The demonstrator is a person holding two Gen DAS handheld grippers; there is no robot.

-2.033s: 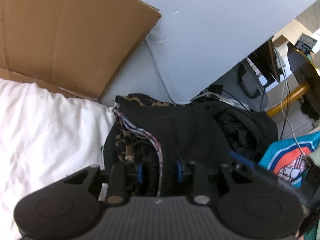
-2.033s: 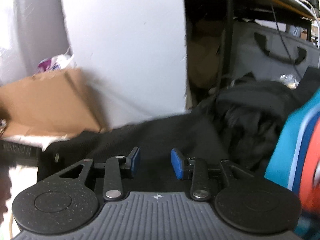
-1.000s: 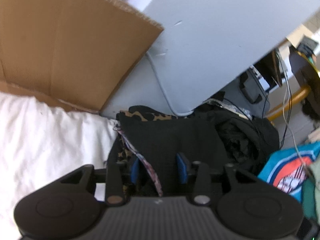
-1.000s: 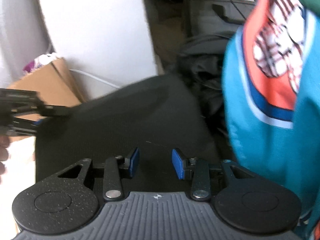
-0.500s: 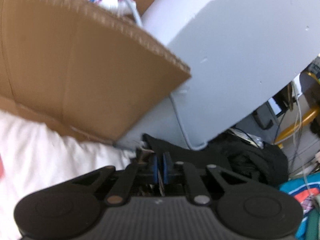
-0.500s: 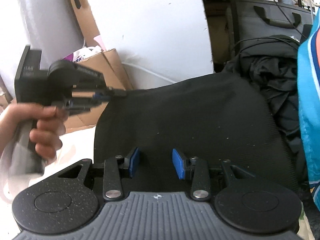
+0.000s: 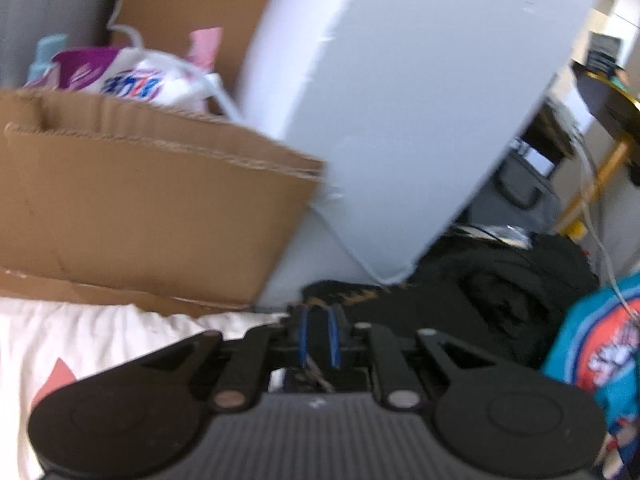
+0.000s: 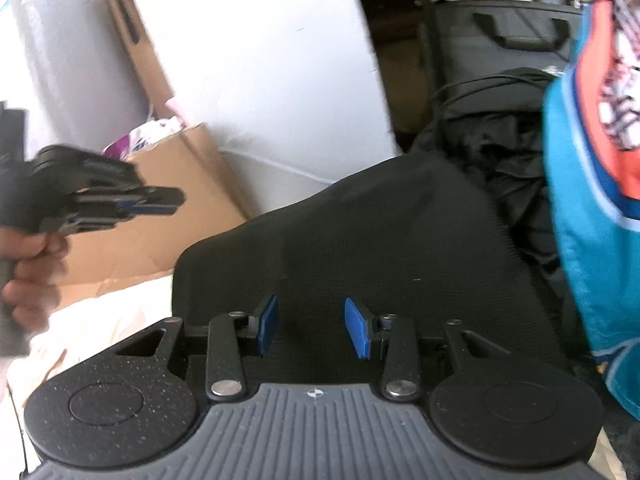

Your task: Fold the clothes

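A folded black garment (image 8: 360,240) lies flat on the white sheet (image 8: 100,328), with a leopard-print edge (image 7: 344,298) showing in the left wrist view. My right gripper (image 8: 312,328) hovers open over its near part, with nothing between the blue pads. My left gripper (image 8: 160,204), held by a hand (image 8: 28,264), sits just off the garment's far-left corner. In its own view the left gripper (image 7: 318,334) has its pads a narrow gap apart, right at the garment's edge (image 7: 420,308). No cloth reaches into it in the right wrist view.
A cardboard box (image 7: 140,208) and a leaning white panel (image 7: 400,100) stand behind the sheet. A heap of dark clothes (image 8: 500,160) lies to the right. A teal and orange shirt (image 8: 592,200) hangs at the right edge. A grey bag (image 8: 500,28) is beyond.
The left gripper shut on the garment's far-left corner and lifted it. Now the corner lies flat again and the left gripper has drawn back to the left. The right gripper stays open.
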